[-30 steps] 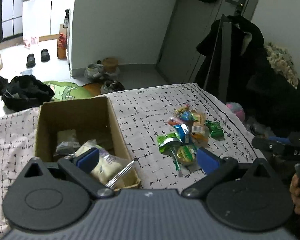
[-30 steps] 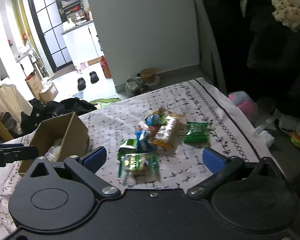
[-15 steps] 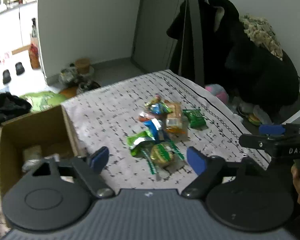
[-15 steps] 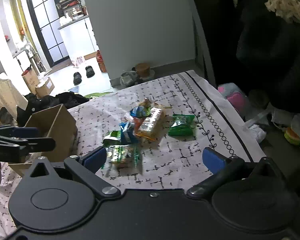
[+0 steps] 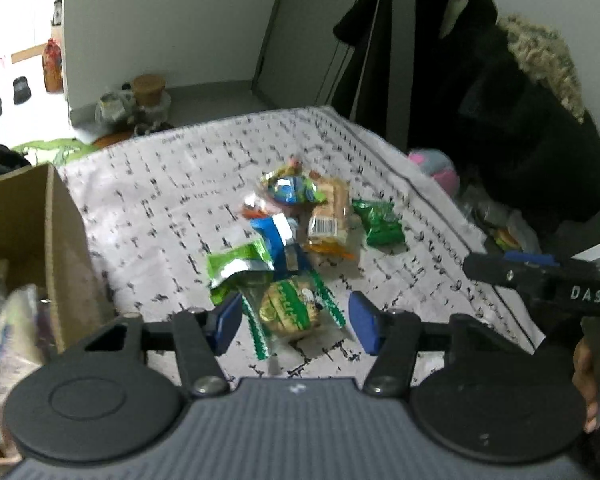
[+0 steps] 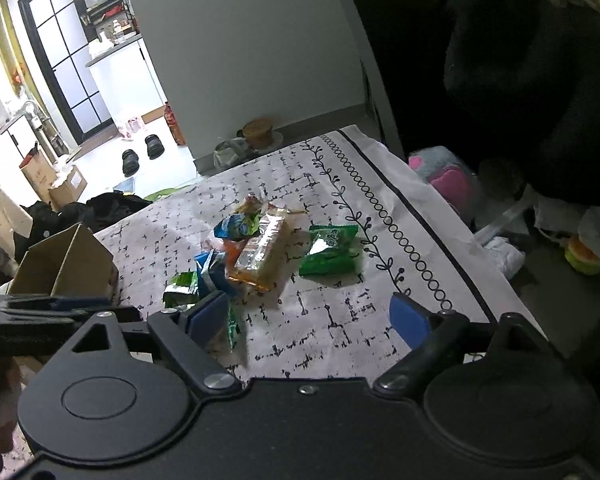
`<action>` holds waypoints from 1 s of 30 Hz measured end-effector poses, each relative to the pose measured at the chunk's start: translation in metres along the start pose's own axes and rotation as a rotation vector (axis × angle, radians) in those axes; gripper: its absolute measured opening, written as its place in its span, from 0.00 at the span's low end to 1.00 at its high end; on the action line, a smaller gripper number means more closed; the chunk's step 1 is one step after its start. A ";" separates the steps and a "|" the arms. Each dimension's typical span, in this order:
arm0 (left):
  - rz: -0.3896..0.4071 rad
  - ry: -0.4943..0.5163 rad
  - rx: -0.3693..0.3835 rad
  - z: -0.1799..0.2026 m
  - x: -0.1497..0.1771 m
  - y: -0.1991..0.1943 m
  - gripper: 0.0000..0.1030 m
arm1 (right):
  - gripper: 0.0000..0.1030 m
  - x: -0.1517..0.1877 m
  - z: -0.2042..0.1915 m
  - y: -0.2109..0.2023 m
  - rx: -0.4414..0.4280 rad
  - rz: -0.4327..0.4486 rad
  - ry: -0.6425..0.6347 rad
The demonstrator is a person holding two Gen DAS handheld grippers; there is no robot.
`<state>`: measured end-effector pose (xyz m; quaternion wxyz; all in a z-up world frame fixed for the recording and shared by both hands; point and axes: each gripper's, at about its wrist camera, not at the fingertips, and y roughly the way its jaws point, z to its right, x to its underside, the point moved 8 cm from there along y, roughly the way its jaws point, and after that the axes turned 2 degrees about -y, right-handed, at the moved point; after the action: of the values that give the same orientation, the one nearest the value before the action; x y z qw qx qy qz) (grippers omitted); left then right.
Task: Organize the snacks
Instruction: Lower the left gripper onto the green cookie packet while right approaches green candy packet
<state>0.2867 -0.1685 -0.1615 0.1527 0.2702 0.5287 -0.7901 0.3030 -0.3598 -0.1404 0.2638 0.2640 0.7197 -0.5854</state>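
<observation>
Left tool [image 5: 292, 322] hangs over the near end of the snack pile, its jaws closing with the round green-wrapped cake [image 5: 290, 308] between them but not yet pinched; right tool [image 6: 308, 318] hovers beside it over bare cloth, jaws also narrowing on nothing. The cardboard box [image 5: 40, 240] sits at the left edge of the surface [image 5: 160, 184], already holding some packets, though blur hides what they are. The pile of packets [image 6: 256, 248] lies mid-surface: light, crinkly, slippery film. The cake looks soft and crushable, so a gentle hold across the wrapper's middle seems wise. Lower packets are partly buried.
</observation>
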 end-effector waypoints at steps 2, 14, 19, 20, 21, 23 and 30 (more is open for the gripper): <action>-0.017 -0.005 0.004 0.003 0.003 0.011 0.56 | 0.84 0.000 0.004 0.007 -0.001 -0.007 0.008; -0.092 -0.081 -0.073 0.003 0.010 0.058 0.59 | 0.84 -0.001 0.020 0.040 -0.009 -0.060 0.024; -0.087 -0.099 -0.111 0.006 0.006 0.069 0.60 | 0.84 0.000 0.023 0.051 -0.004 -0.074 0.028; -0.085 -0.098 -0.123 0.006 0.005 0.071 0.60 | 0.84 0.000 0.024 0.053 0.002 -0.076 0.025; -0.085 -0.103 -0.141 0.007 0.005 0.072 0.60 | 0.84 -0.001 0.024 0.055 0.009 -0.076 0.023; -0.080 -0.099 -0.173 0.007 0.007 0.074 0.60 | 0.85 -0.002 0.026 0.059 0.020 -0.076 0.029; -0.075 -0.009 -0.251 0.013 0.015 0.079 0.48 | 0.85 -0.008 0.028 0.078 0.048 -0.073 0.052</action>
<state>0.3127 -0.2105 -0.2257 0.1580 0.2253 0.6324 -0.7241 0.3647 -0.3746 -0.1951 0.2170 0.2588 0.7212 -0.6048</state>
